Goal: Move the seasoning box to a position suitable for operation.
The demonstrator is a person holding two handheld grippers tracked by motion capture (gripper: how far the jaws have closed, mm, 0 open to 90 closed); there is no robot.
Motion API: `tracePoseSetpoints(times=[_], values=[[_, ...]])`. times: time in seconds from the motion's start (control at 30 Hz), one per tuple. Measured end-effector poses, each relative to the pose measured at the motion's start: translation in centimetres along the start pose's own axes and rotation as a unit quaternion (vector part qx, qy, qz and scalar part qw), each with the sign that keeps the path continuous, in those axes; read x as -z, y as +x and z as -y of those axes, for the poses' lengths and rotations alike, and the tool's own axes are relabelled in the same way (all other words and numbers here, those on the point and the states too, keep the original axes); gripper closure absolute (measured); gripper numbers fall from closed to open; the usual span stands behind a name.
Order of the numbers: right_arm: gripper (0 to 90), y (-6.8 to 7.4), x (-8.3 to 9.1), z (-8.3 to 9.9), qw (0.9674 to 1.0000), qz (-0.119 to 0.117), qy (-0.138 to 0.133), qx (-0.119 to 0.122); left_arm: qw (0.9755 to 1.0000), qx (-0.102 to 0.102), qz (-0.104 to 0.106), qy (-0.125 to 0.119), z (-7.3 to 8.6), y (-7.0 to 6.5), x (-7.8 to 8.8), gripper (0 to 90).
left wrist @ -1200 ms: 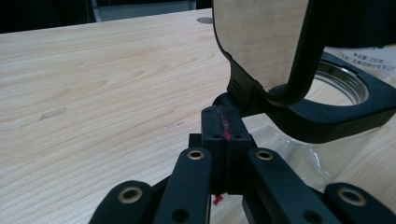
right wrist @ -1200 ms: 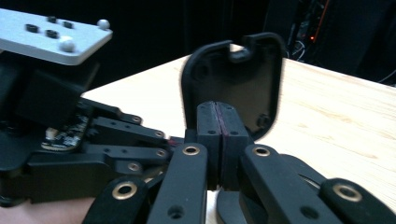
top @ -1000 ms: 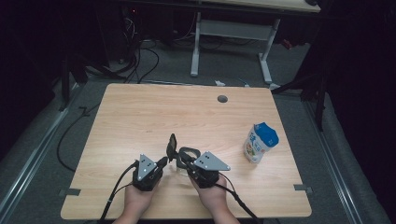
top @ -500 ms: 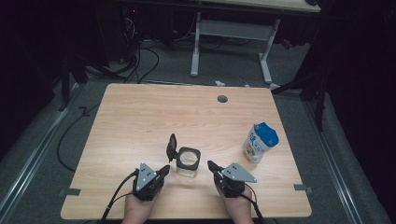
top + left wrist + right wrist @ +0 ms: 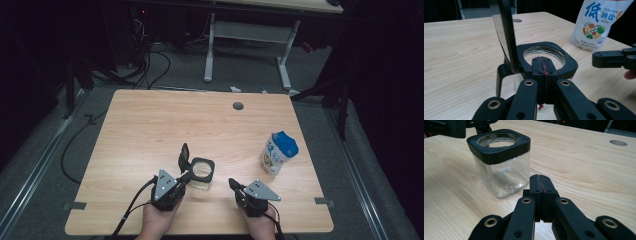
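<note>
One small square glass jar (image 5: 201, 172) with a black collar and a flipped-up hinged lid (image 5: 184, 157) sits near the front middle of the surface (image 5: 150, 125), between both claws. Looks stiff, fragile and probably slick on the clear walls, fairly light since it seems empty, so I'd grab the black collar or flat opposite sides, not the lid. Left claw (image 5: 186, 176) has its jaws pressed together right at the collar's near edge; right claw (image 5: 233, 184) is also pinched together, holding nothing, just right of the jar. Hard to tell whether the left tips actually touch the jar. The salt bag (image 5: 278, 152) further right has its label partly cut off.
</note>
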State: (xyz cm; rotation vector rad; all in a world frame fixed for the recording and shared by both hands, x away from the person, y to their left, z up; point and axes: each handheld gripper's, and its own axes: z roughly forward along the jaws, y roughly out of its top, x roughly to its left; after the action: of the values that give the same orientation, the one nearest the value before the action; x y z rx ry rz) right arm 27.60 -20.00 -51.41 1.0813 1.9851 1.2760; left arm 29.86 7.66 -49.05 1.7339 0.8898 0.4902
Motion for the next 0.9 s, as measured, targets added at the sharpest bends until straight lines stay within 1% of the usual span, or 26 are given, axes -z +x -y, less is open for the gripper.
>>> tracePoseSetpoints(times=[0.17,0.2,0.3,0.33,0.43,0.5,0.6,0.63,0.8,0.83,0.9], values=[[89.7,0.1,-0.1,0.0,1.0,0.0,0.0,-0.001,0.9999,-0.002,-0.01,-0.001,0.0,0.6,0.1,89.9],[89.7,0.1,-0.1,0.0,1.0,-0.001,0.001,-0.001,1.0,-0.001,-0.009,-0.002,0.0,0.7,0.0,90.0],[89.7,0.1,-0.1,0.0,1.0,-0.002,0.002,0.001,0.9999,-0.001,-0.014,0.001,-0.1,1.2,-0.1,90.0],[89.7,0.1,-0.1,0.0,1.0,-0.002,0.002,0.001,0.9998,-0.004,-0.019,0.002,-0.1,1.5,-0.2,90.0],[89.7,0.1,-0.1,0.0,1.0,0.0,0.002,0.0,0.9998,0.0,-0.018,0.004,-0.2,2.0,-0.4,90.0],[89.7,0.0,0.0,0.0,1.0,0.0,0.002,0.0,0.9997,-0.001,-0.023,0.005,-0.3,2.3,-0.5,90.0],[89.7,0.0,0.0,0.0,1.0,0.0,0.002,-0.001,0.9997,-0.001,-0.022,0.006,-0.4,2.8,-0.7,90.0],[89.7,0.0,0.0,0.0,1.0,0.0,0.003,-0.001,0.9996,-0.003,-0.026,0.006,-0.5,2.9,-0.7,90.0],[89.7,-0.1,-0.1,0.1,1.0,0.0,0.004,-0.002,0.9996,-0.008,-0.026,0.007,-0.7,3.5,-1.0,90.0],[89.6,-0.1,-0.1,0.1,1.0,-0.001,0.004,-0.002,0.9995,-0.008,-0.029,0.008,-0.7,3.8,-1.0,90.0],[89.6,-0.1,-0.1,0.1,1.0,0.0,0.005,-0.002,0.9996,-0.006,-0.026,0.009,-0.8,4.2,-1.2,89.9]])
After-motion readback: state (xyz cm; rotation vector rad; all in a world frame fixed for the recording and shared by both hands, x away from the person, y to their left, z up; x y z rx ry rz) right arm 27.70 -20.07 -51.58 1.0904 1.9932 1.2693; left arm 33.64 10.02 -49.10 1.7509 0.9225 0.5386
